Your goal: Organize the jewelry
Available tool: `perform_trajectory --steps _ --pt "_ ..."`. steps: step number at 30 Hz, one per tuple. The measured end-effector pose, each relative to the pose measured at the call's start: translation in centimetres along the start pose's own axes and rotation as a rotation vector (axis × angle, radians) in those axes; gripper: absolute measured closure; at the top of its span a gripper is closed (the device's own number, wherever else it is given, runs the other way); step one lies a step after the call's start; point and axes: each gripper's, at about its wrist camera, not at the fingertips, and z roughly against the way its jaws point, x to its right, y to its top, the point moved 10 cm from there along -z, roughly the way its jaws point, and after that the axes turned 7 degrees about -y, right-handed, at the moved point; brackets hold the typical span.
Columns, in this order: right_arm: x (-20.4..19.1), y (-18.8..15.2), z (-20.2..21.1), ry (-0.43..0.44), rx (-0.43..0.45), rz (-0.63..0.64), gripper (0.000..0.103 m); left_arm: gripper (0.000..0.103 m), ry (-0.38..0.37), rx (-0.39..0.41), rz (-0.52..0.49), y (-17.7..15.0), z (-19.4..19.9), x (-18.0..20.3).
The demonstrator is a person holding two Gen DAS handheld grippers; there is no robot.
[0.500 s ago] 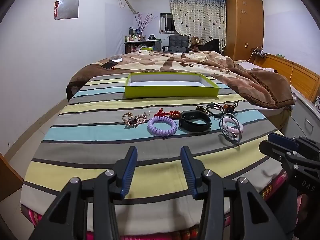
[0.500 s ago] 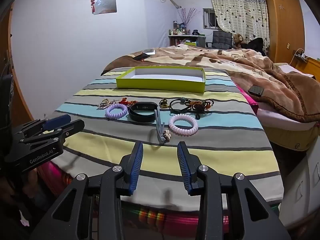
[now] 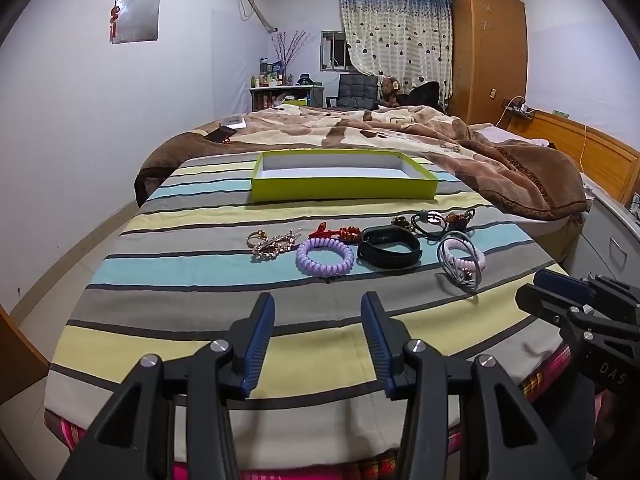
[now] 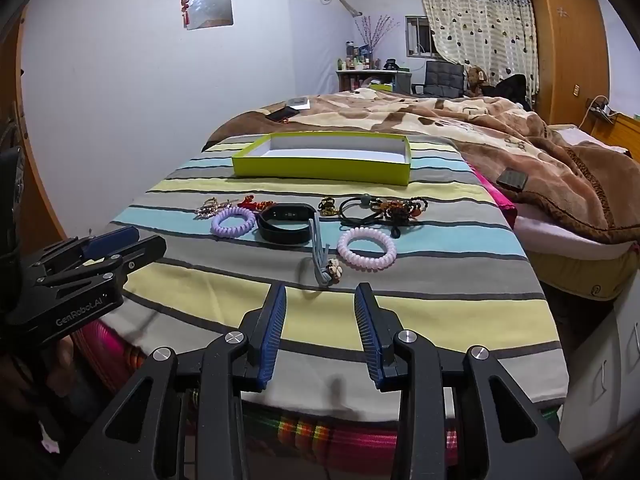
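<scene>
Jewelry lies in a row on a striped sheet: a gold clip (image 3: 272, 245), a red bead piece (image 3: 336, 233), a purple coil band (image 3: 325, 257), a black wristband (image 3: 389, 247), a pink coil band (image 4: 366, 248), a grey cord with a flower charm (image 4: 322, 260) and dark beaded bands (image 4: 384, 209). A shallow yellow-green box (image 3: 344, 189) stands empty behind them. My left gripper (image 3: 318, 308) is open and empty, short of the purple band. My right gripper (image 4: 320, 298) is open and empty, just short of the grey cord.
A brown blanket (image 3: 520, 176) covers the bed behind and to the right of the box. A phone (image 3: 221, 134) lies at the far left on it, a dark case (image 4: 513, 179) at right. A white cabinet (image 3: 612, 236) stands right of the bed.
Both views show the jewelry slightly nearer and lower in frame; both grippers have crept forward a little. Jaws stay open.
</scene>
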Motion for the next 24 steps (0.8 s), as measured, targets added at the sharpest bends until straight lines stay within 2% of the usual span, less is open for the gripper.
perform_trajectory --steps 24 --pt "0.22 -0.04 -0.39 0.001 -0.003 -0.002 0.066 0.056 -0.004 -0.004 0.005 0.09 0.33 -0.04"
